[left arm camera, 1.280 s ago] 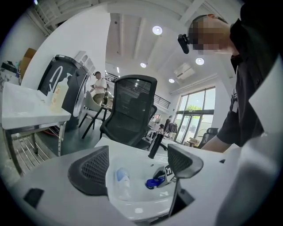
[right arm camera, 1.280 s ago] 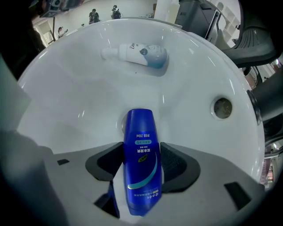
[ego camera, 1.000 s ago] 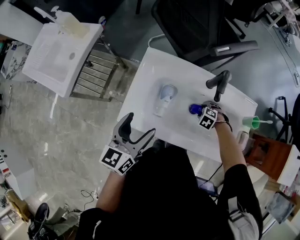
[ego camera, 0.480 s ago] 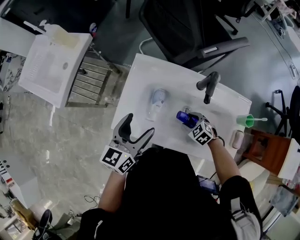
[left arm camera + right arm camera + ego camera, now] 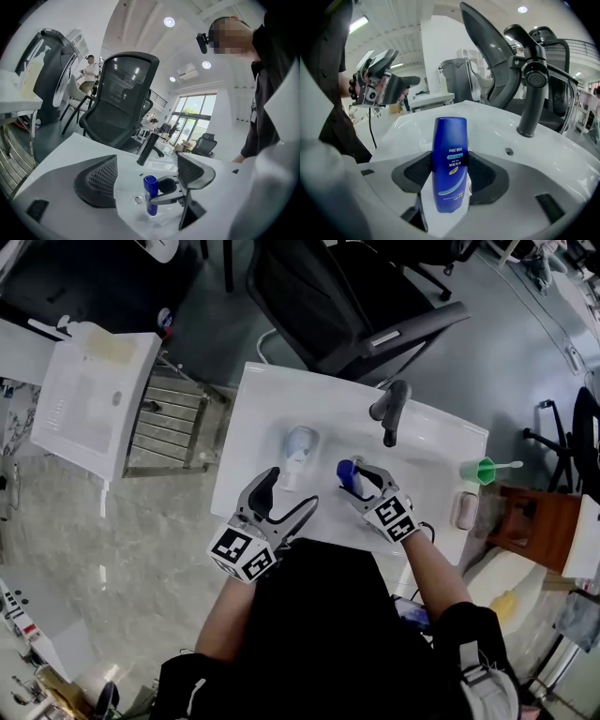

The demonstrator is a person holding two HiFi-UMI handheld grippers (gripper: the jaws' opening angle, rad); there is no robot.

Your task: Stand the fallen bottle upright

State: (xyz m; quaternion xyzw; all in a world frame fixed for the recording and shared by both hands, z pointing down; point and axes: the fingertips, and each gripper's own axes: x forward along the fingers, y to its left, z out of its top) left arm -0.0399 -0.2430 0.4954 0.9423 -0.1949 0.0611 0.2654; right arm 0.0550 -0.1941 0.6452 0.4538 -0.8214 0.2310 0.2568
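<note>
right gripper (image 5: pixel 450 172) pads are clamped on the blue bottle (image 5: pixel 450 164) mid-body, one on each side; it sits near vertical between them, centre of the right gripper view

step in hand, my read: set it down standing. bring the lower end flat onto the sink (image 5: pixel 431 442) floor and keep the axis plumb. release only once it bears its own weight, then back straight off so no pad clips it. print looks upside down in that view, so check which end is the base

can't tell if the lower end touches the floor. in the left gripper view it's just beside the drain (image 5: pixel 137 200), lower centre of frame

left gripper (image 5: pixel 289 493) jaws are wide apart with nothing between them, at the sink's near edge, lower left of the blue bottle in the head view

faucet (image 5: pixel 392 409) is above the blue bottle in the head view, apart from it. a white bottle (image 5: pixel 298 451) looks to lie on its side to the left, also apart. green cup (image 5: pixel 480 470) at right, well apart
</note>
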